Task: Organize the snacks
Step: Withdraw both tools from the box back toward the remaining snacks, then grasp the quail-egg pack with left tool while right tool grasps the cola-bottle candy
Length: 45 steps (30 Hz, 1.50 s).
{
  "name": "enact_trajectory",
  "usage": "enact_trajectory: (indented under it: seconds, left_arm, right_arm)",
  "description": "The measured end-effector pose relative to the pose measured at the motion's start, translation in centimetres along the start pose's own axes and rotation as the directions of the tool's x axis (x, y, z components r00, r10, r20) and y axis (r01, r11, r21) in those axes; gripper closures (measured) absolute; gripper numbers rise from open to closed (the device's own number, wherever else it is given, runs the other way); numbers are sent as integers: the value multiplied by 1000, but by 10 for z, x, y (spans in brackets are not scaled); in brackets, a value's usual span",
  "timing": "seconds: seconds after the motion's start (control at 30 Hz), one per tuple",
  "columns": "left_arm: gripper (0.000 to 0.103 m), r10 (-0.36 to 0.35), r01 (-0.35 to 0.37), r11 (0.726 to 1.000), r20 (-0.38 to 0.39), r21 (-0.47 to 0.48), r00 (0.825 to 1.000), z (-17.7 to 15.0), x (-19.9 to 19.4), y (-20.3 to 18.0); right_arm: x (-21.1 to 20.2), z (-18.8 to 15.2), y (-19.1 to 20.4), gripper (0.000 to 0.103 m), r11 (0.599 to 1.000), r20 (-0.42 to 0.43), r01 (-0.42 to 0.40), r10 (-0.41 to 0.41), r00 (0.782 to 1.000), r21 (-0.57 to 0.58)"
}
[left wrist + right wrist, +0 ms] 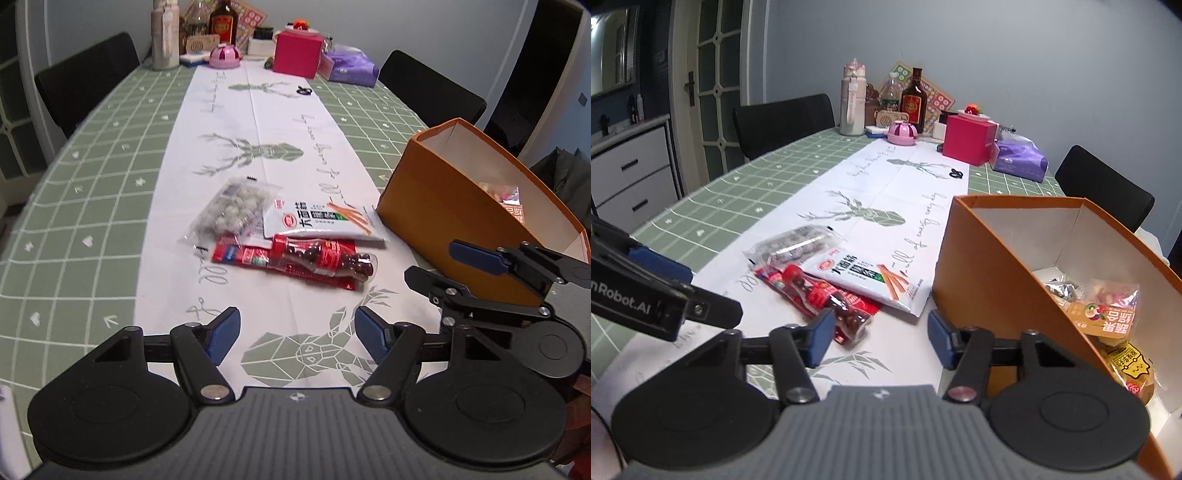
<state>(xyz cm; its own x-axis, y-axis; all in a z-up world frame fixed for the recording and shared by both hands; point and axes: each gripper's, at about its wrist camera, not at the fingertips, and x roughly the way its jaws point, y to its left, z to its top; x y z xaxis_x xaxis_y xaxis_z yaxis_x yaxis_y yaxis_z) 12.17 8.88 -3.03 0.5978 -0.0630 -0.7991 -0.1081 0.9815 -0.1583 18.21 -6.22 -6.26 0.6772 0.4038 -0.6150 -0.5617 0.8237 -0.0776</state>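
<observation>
Several snacks lie on the white table runner: a clear bag of pale balls, a white noodle-snack pack, a flat red packet, and a clear bottle-shaped pack of dark candies. An orange box stands to their right and holds several snack packs. My left gripper is open and empty, short of the pile. My right gripper is open and empty, between the candy pack and the box; it also shows in the left wrist view.
Black chairs flank the green checked table. At the far end stand bottles, a pink box, a purple tissue pack and a pink pot. Drawers stand left.
</observation>
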Motion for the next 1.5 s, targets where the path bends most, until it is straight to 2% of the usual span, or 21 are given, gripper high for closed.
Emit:
enact_trajectory:
  seconds: [0.1,0.33,0.57,0.7,0.73,0.8,0.83,0.97,1.03,1.07,1.13,1.17,1.27,1.37,1.5]
  left_arm:
    - [23,-12,12,1000,-17,-28,1000,-1,11,2]
    - [23,-52,50,994,-17,-101,998,4,28,6]
    - [21,-95,91,969,-8,-228,995,11,38,21]
    - [21,-99,91,964,-20,-250,995,12,46,22]
    - [21,-101,92,963,-23,-255,995,12,47,22]
    - [21,-109,98,960,-26,-263,994,12,51,21]
    - [21,-111,100,959,-29,-266,993,12,52,21]
    - [20,-102,90,956,-29,-280,994,10,55,24]
    - [20,-97,86,954,-27,-288,995,9,55,28]
    - [20,-96,84,954,-25,-288,995,9,54,30]
    - [20,-92,83,959,-22,-272,995,10,52,33]
    - [20,-86,77,964,-23,-254,996,11,52,34]
    - [20,-42,40,980,-6,-195,999,17,48,37]
    - [20,-27,31,987,28,-158,999,25,45,42]
    - [15,4,0,997,52,-80,999,35,46,47]
  right_arm:
    - [14,-1,-2,60,1000,-10,11,-11,1000,-11]
    - [39,0,-4,61,999,-21,19,-19,1000,-29]
    - [54,-2,0,61,997,-50,-76,75,996,-7]
    - [58,-7,14,61,994,-72,-112,111,991,-10]
    - [58,-8,17,63,993,-70,-113,112,991,-16]
    - [60,-9,21,74,991,-90,-137,135,987,-13]
    - [61,-10,22,76,988,-103,-154,153,983,-5]
    - [55,-14,26,76,978,-109,-209,207,972,-11]
    - [52,-13,25,76,981,-99,-195,191,977,-24]
    - [49,-13,23,75,983,-88,-181,178,980,-30]
    - [45,-9,18,60,986,-67,-162,159,985,-42]
    - [43,-6,17,58,986,-55,-160,157,986,-53]
    - [46,2,17,57,983,-44,-154,151,988,-96]
    - [56,10,20,57,977,-36,-177,174,984,-119]
    - [67,17,31,58,969,-25,-197,195,980,-146]
